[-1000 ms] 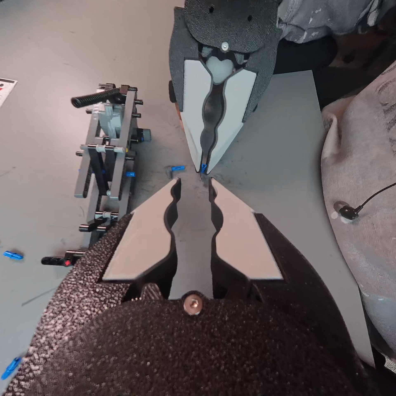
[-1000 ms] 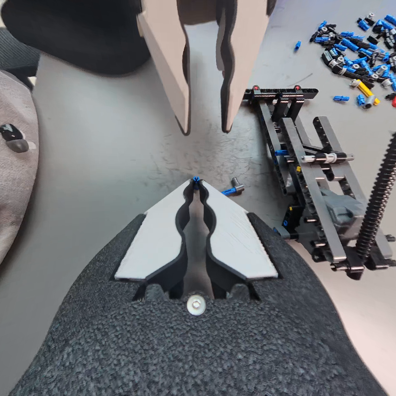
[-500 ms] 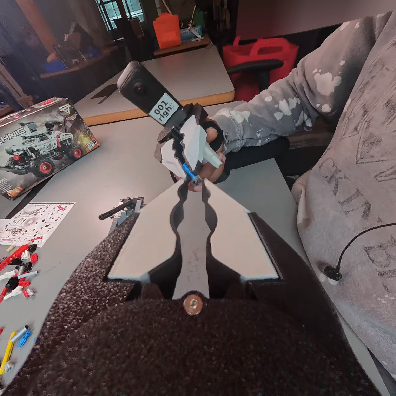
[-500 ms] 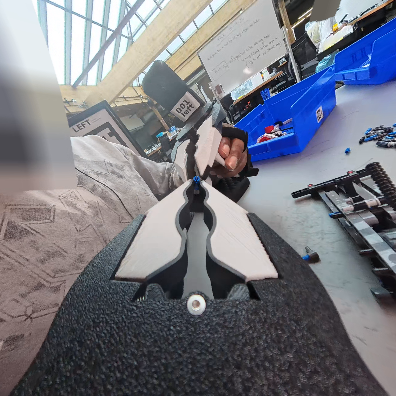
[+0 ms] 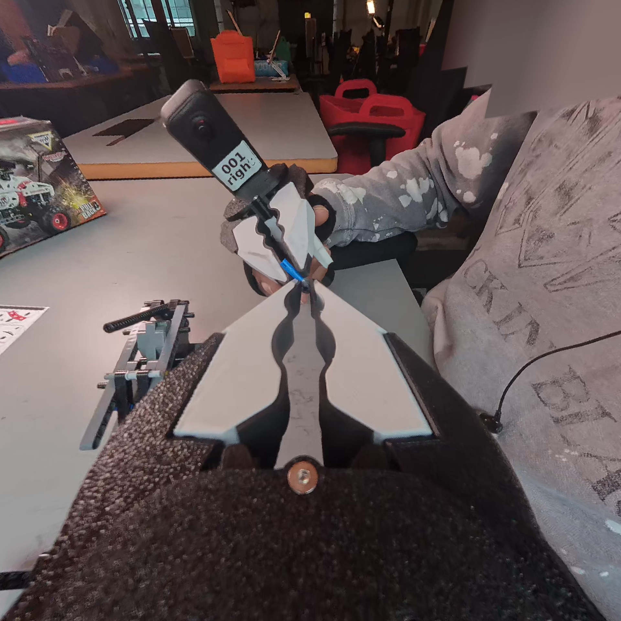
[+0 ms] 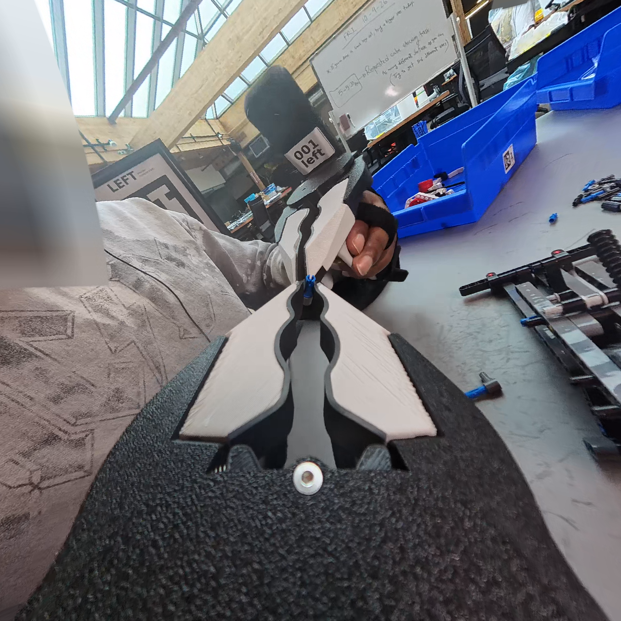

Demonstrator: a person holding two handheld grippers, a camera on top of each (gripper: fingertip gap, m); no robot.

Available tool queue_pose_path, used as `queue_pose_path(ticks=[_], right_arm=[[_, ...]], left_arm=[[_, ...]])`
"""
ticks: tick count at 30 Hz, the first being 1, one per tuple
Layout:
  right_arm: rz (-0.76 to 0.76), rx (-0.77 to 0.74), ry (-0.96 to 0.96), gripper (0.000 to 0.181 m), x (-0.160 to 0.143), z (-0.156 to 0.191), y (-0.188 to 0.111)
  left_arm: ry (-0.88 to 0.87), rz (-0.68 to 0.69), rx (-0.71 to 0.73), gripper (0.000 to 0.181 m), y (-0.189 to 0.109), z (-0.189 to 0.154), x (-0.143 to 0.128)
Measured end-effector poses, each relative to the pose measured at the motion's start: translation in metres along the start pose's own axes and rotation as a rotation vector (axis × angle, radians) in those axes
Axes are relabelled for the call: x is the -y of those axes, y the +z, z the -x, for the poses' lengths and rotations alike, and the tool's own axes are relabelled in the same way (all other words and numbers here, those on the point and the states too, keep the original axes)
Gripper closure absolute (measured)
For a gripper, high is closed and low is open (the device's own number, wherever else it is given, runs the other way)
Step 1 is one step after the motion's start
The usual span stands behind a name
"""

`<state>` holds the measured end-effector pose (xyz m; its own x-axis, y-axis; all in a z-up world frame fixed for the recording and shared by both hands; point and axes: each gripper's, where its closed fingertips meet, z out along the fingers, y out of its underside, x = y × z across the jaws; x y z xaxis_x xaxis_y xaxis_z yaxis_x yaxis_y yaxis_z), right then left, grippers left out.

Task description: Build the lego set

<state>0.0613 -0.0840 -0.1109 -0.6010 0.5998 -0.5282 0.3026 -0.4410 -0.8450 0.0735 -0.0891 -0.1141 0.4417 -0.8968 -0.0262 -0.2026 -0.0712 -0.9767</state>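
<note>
Both grippers are lifted above the grey surface (image 5: 141,255) and meet tip to tip in front of the person's chest. The right gripper (image 6: 307,285) has its fingers pressed together on a small blue pin (image 6: 308,288), which sticks out forward beyond the tips. In the left wrist view the same pin (image 5: 289,268) runs along the right fingers, with its free end pointing toward the left gripper (image 5: 304,288). The left fingers are almost closed and seem to pinch a small dark connector piece (image 5: 305,286) at their very tips; it is too small to be sure of its shape.

I judge that the step in hand is to join these two small parts in the air. The pin's long axis lies nearly in line with the hole side of the dark piece, so the coming move is a short push along this axis.

The half-built chassis (image 6: 554,312) lies on the surface, well apart to the right of the right gripper, with a spare blue-and-grey pin (image 6: 484,389) near it.
</note>
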Motion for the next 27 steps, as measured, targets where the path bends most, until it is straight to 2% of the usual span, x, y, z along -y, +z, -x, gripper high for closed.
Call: queue_pose_path(ticks=[3,9,12,15,20,25,27], right_arm=[[0.013,-0.051,-0.039,0.175,-0.002,-0.007,-0.002],[-0.009,-0.156,-0.105,0.174,0.004,-0.022,-0.011],[-0.019,-0.277,-0.218,0.171,0.012,-0.034,-0.019],[0.005,-0.457,-0.440,0.166,0.023,-0.046,-0.030],[0.258,-0.723,-0.918,0.165,0.014,-0.060,-0.034],[0.485,-0.865,-1.180,0.162,-0.002,-0.075,-0.025],[0.526,-0.915,-1.227,0.162,-0.004,-0.081,-0.025]], left_arm=[[-0.103,-0.035,-0.033,0.175,0.000,0.003,-0.005],[-0.188,-0.051,-0.011,0.175,-0.001,0.014,-0.008],[-0.244,-0.025,0.062,0.175,-0.001,0.029,-0.017],[-0.318,0.008,0.142,0.175,-0.003,0.047,-0.027],[-0.436,0.078,0.235,0.175,-0.001,0.068,-0.044],[-0.522,0.103,0.265,0.175,0.007,0.075,-0.049],[-0.560,0.082,0.259,0.175,0.009,0.076,-0.045]])
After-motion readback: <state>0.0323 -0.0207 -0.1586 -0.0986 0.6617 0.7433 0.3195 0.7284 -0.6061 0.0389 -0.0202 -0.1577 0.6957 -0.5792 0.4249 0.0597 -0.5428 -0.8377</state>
